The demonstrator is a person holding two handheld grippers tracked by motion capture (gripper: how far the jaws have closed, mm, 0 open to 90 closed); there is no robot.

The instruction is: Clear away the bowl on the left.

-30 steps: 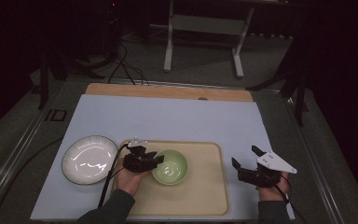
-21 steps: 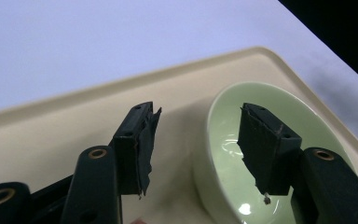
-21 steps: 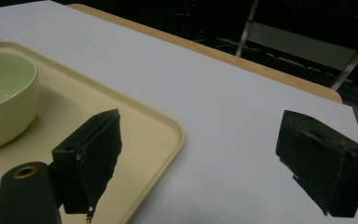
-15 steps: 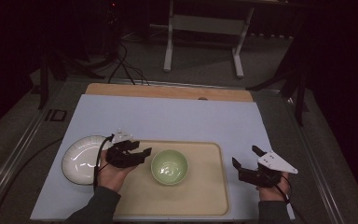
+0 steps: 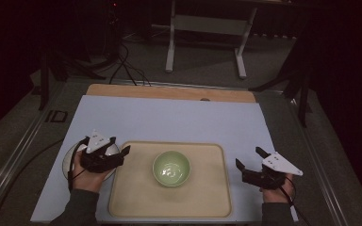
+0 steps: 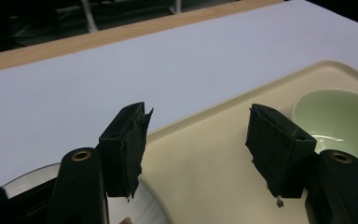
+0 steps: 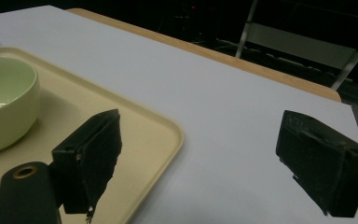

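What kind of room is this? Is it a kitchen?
Probably not a kitchen: more likely a lab or recording workspace. A green bowl sits on a beige tray on a covered table, with loose cables and a metal stand on the dark floor behind.

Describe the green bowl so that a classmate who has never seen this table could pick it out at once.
Start from the pale blue mat that covers the table, then find the beige tray at its near edge. The green bowl stands alone on that tray, near its middle. Unlike the flat white plate left of the tray, it is deep, round and pale green.
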